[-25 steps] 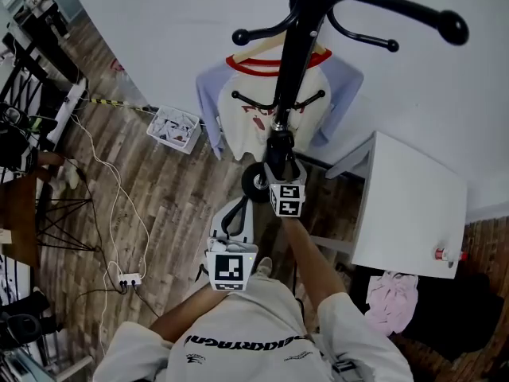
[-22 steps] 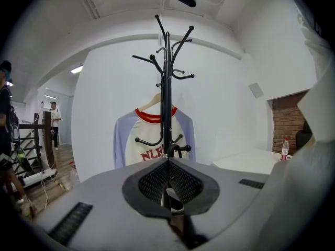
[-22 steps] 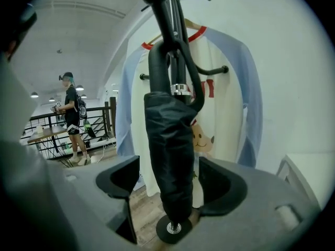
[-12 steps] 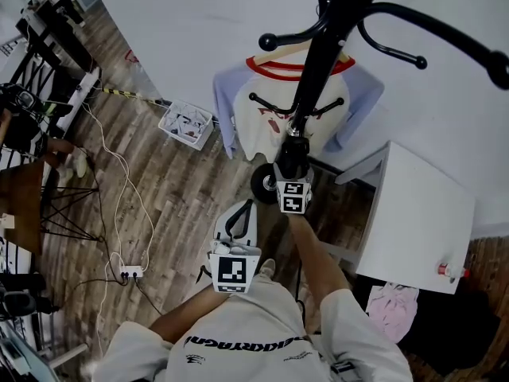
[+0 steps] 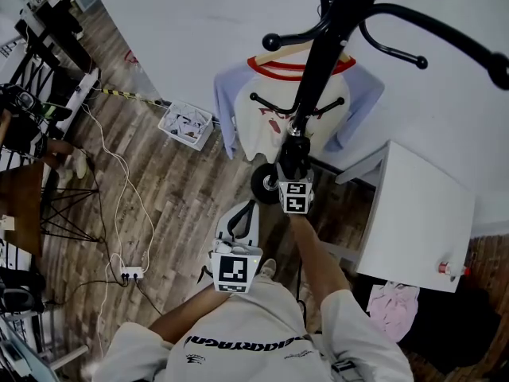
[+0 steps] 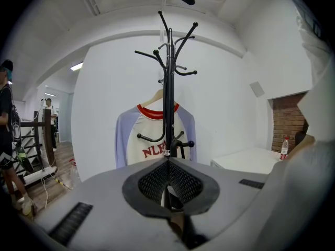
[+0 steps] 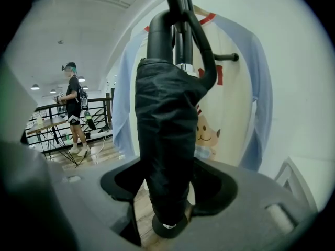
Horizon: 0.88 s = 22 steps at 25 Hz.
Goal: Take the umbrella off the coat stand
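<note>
White wall (image 5: 199, 38) + wood floor (image 5: 183, 189) bg. Coat stand (image 5: 318, 70) w/ shirt (image 5: 270, 118) hung behind the pole. Umbrella (image 7: 165, 140), black, folded, hangs by its crook handle low on the stand, so not off yet. Right tongs (image 7: 167, 169) have just been closing, umbrella between the jaws, pads look to be on the fabric. Left tongs (image 6: 168, 161) are closed on nothing, near the body. Left to do, imo: lift handle clear, pull away. Can't see which hook carries the handle. Stand top is cut off in head view, where the umbrella is mostly hidden by the tongs.

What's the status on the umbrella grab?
Left gripper shut, empty. Right gripper jaws just been closing, now on umbrella. Umbrella still hooked on coat stand. Shirt behind, not blocking.
</note>
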### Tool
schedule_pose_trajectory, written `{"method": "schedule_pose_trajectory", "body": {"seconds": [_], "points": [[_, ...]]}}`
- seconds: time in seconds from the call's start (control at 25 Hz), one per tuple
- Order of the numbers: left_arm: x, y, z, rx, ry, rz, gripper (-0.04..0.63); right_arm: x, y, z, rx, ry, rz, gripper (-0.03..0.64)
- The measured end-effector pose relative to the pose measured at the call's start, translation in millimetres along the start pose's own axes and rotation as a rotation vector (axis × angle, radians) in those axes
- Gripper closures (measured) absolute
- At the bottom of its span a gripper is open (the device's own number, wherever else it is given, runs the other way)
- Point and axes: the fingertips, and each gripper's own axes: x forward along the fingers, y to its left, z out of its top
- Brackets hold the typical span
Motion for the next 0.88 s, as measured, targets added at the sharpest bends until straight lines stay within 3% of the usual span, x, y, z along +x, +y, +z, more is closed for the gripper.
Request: {"method": "schedule_pose_trajectory", "body": {"seconds": [0.32, 0.88], "points": [[-8, -4, 1, 0.004, -0.009, -0.015, 0.597, -15, -1, -1, -0.004, 0.027, -0.006, 0.359], [-29, -8, 16, -0.001, -0.056, -0.023, 0.597, -64, 14, 43, -0.010, -0.010, 0.021, 0.359]]}}
